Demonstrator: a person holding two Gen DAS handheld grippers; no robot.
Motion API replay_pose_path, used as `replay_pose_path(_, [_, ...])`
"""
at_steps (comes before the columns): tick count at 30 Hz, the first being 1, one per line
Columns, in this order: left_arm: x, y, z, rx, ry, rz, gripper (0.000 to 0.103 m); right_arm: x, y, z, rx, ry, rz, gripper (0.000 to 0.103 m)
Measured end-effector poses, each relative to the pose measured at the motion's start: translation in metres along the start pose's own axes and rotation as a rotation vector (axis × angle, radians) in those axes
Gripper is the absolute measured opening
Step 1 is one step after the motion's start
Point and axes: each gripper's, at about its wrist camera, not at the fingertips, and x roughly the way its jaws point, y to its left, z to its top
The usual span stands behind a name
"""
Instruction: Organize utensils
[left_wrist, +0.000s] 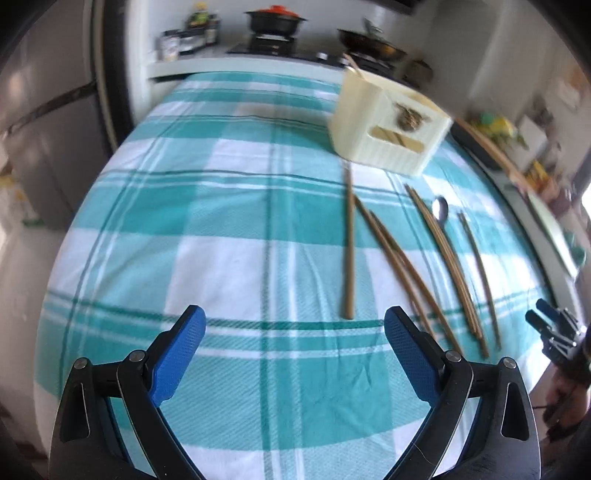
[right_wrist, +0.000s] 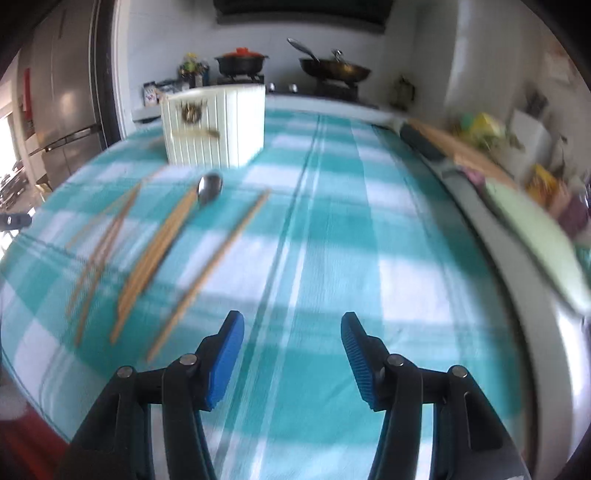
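Several wooden chopsticks (left_wrist: 399, 273) lie loose on the teal checked tablecloth (left_wrist: 221, 229), pointing roughly toward a cream ribbed utensil holder (left_wrist: 388, 125) at the back. A metal spoon (left_wrist: 440, 208) rests among them, its handle hidden under a chopstick pair. My left gripper (left_wrist: 295, 314) hovers open, with only bare cloth between its blue pads, left of the nearest single chopstick (left_wrist: 349, 251). In the right wrist view the chopsticks (right_wrist: 155, 254), spoon (right_wrist: 209, 186) and holder (right_wrist: 214, 125) lie ahead to the left. My right gripper (right_wrist: 291, 321) is open and holds nothing. It also shows at the left wrist view's right edge (left_wrist: 546, 325).
Behind the table a stove carries a black pot with a red lid (right_wrist: 242, 61) and a wok (right_wrist: 334, 70). A steel fridge (right_wrist: 62, 110) stands at the left. Along the table's right edge run a counter with a wooden board (right_wrist: 461, 147) and cluttered packets.
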Motion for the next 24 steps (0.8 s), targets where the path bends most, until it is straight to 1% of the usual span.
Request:
replay_pose_path(2, [0.006, -0.014, 0.011, 0.068, -0.024, 0.007, 0.098, -0.003, 0.003, -0.004, 0.023, 0.0, 0.016, 0.056])
replay_pose_path(4, [0.02, -0.022, 0.019, 0.107, -0.022, 0.024, 0.097, -0.008, 0.002, -0.002, 0.053, -0.012, 0.036, 0.056])
replay_pose_path(7, [0.046, -0.032, 0.03, 0.151, 0.008, 0.046, 0.087, -0.003, 0.006, 0.005, 0.08, -0.003, 0.062, 0.056])
replay_pose_path(8, [0.053, -0.034, 0.03, 0.157, 0.024, 0.049, 0.085, 0.001, 0.009, 0.012, 0.084, 0.006, 0.082, 0.056])
replay_pose_path(10, [0.065, -0.035, 0.03, 0.166, 0.042, 0.048, 0.084, 0.007, 0.019, 0.018, 0.071, 0.021, 0.107, 0.056])
replay_pose_path(12, [0.076, -0.041, 0.03, 0.183, 0.059, 0.073, 0.082, 0.015, 0.029, 0.024, 0.046, 0.028, 0.123, 0.056])
replay_pose_path(15, [0.085, -0.043, 0.029, 0.198, 0.075, 0.101, 0.075, 0.03, 0.04, 0.036, 0.031, 0.049, 0.138, 0.056])
replay_pose_path(16, [0.086, -0.043, 0.029, 0.199, 0.079, 0.105, 0.07, 0.035, 0.042, 0.038, 0.028, 0.059, 0.141, 0.056])
replay_pose_path(18, [0.087, -0.043, 0.028, 0.195, 0.08, 0.1, 0.065, 0.048, 0.049, 0.043, 0.028, 0.091, 0.148, 0.056])
replay_pose_path(19, [0.088, -0.043, 0.029, 0.192, 0.082, 0.098, 0.06, 0.055, 0.053, 0.044, 0.018, 0.114, 0.155, 0.055])
replay_pose_path(20, [0.088, -0.044, 0.029, 0.188, 0.085, 0.087, 0.052, 0.059, 0.055, 0.044, 0.012, 0.126, 0.157, 0.052])
replay_pose_path(21, [0.087, -0.045, 0.029, 0.188, 0.085, 0.086, 0.046, 0.065, 0.059, 0.044, 0.005, 0.141, 0.158, 0.049])
replay_pose_path(22, [0.086, -0.047, 0.029, 0.189, 0.084, 0.087, 0.031, 0.067, 0.06, 0.043, -0.003, 0.146, 0.15, 0.043])
replay_pose_path(23, [0.084, -0.048, 0.028, 0.187, 0.084, 0.083, 0.008, 0.066, 0.062, 0.044, -0.022, 0.132, 0.122, 0.026])
replay_pose_path(24, [0.084, -0.05, 0.027, 0.18, 0.086, 0.082, 0.006, 0.066, 0.063, 0.044, -0.029, 0.136, 0.104, 0.019])
